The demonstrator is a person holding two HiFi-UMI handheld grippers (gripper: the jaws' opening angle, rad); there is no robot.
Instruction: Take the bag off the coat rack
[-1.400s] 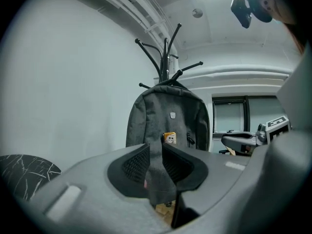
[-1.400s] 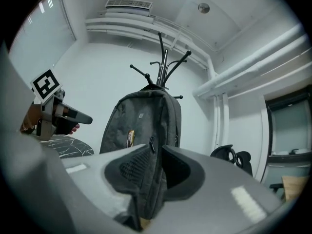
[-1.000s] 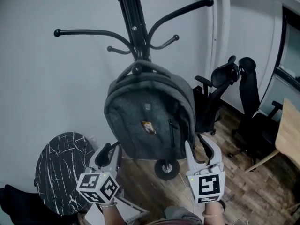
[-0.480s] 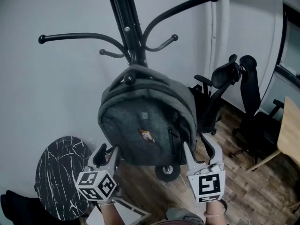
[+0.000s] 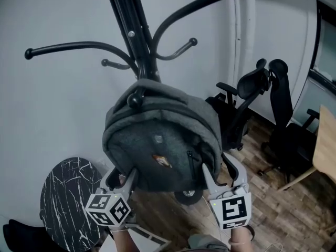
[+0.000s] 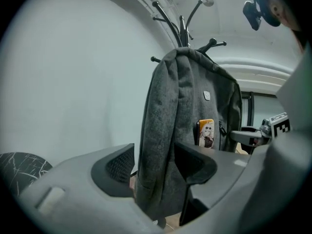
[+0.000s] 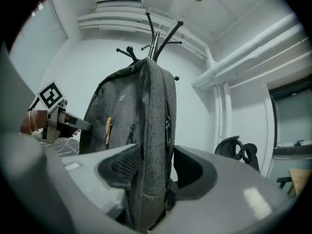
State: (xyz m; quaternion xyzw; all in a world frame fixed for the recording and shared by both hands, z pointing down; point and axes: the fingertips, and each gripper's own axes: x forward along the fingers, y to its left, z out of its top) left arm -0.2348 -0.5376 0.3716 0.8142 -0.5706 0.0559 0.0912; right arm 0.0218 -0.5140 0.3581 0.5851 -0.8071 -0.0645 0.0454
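Note:
A grey backpack (image 5: pixel 157 146) hangs by its top loop on a hook of the black coat rack (image 5: pixel 128 35). My left gripper (image 5: pixel 121 176) is at the bag's lower left side and my right gripper (image 5: pixel 220 169) at its lower right. In the left gripper view the backpack (image 6: pixel 180 130) has its side edge between the jaws of the left gripper (image 6: pixel 156 167). The right gripper view shows the backpack (image 7: pixel 146 130) edge-on between the jaws of the right gripper (image 7: pixel 156 169). Both pairs of jaws have just been opening and stand open around the fabric.
A round black marble-patterned table (image 5: pixel 63 198) stands low at the left. Black office chairs (image 5: pixel 247 104) are behind the bag at the right, beside a wooden table corner (image 5: pixel 325 146). A wheel (image 5: pixel 186 196) sits on the wooden floor under the bag. White pipes (image 5: pixel 244 41) run up the wall.
Both grippers have moved forward to the bag, and their jaws have widened. The bag's lower sides now lie between the jaws. The bag and rack look closer.

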